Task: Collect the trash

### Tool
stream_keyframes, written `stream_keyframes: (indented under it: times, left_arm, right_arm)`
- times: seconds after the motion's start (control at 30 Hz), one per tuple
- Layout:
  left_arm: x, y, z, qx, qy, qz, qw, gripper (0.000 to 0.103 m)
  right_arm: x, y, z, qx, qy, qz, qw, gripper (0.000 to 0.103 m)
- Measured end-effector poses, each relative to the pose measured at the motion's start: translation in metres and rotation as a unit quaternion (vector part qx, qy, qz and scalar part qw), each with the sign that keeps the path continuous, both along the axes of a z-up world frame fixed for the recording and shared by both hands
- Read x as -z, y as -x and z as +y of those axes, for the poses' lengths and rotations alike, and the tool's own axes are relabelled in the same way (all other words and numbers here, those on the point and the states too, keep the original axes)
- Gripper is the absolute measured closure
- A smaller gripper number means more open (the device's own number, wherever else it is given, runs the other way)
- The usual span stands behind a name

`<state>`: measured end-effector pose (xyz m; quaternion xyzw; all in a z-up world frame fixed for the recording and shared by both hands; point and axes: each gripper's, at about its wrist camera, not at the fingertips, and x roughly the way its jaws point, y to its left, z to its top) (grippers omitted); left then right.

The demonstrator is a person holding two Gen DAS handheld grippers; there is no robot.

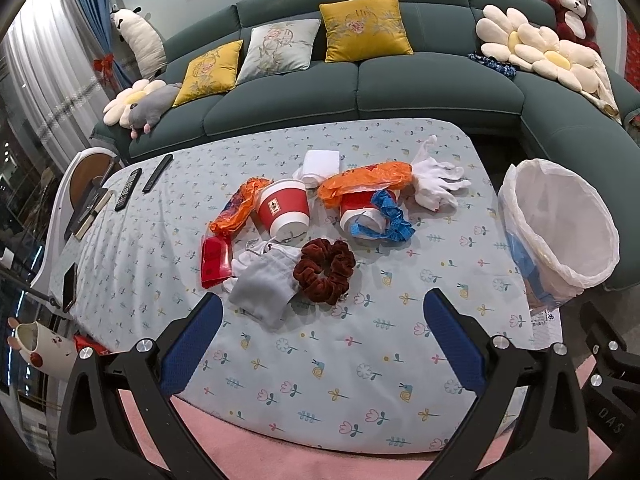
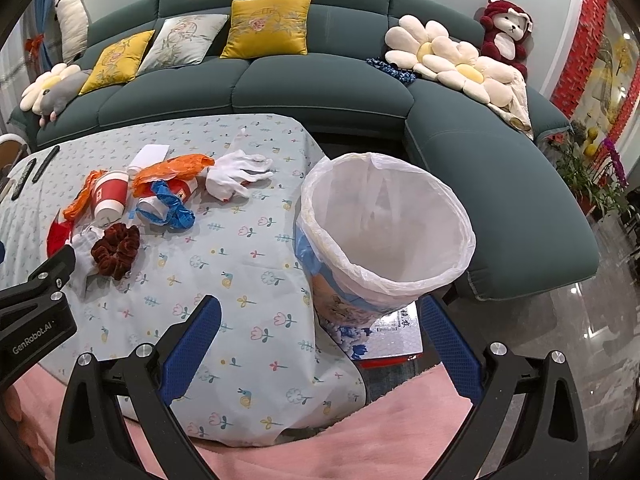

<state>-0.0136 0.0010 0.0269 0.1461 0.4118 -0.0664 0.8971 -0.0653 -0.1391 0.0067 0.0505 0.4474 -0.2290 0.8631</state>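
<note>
Trash lies mid-table: a red paper cup (image 1: 283, 208), a second tipped cup with blue tape (image 1: 376, 216), orange plastic wrappers (image 1: 366, 178), a red packet (image 1: 216, 262), a grey face mask (image 1: 266, 286), white gloves (image 1: 436, 180) and a brown scrunchie (image 1: 324, 264). A bin lined with a white bag (image 2: 384, 236) stands at the table's right edge. My left gripper (image 1: 320, 344) is open and empty, just in front of the mask and scrunchie. My right gripper (image 2: 320, 344) is open and empty, low in front of the bin.
A flowered cloth covers the table (image 1: 280, 360). Two remotes (image 1: 142, 182), a phone (image 1: 69, 286) and books (image 1: 90, 210) lie at its left side. A green sofa (image 1: 360, 92) with cushions runs behind. A printed box (image 2: 394, 334) sits under the bin. Pink rug below.
</note>
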Motion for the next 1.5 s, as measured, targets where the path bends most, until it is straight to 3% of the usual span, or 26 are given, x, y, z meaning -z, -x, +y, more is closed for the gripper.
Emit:
stream_keyframes:
  times: [1.13, 1.37, 1.5]
  left_arm:
    - [0.000, -0.005, -0.009, 0.041, 0.023, -0.011, 0.9989, 0.007]
    - [0.009, -0.030, 0.020, -0.001, 0.028, -0.006, 0.9996, 0.007]
    - [0.016, -0.046, 0.045, -0.018, 0.021, -0.006, 0.9996, 0.007]
  right_arm:
    - [-0.010, -0.002, -0.013, 0.033, 0.014, -0.018, 0.999, 0.007]
    - [-0.011, -0.016, -0.004, 0.024, 0.027, -0.009, 0.999, 0.007]
    - [-0.009, -0.030, 0.004, 0.006, -0.010, -0.010, 1.000, 0.007]
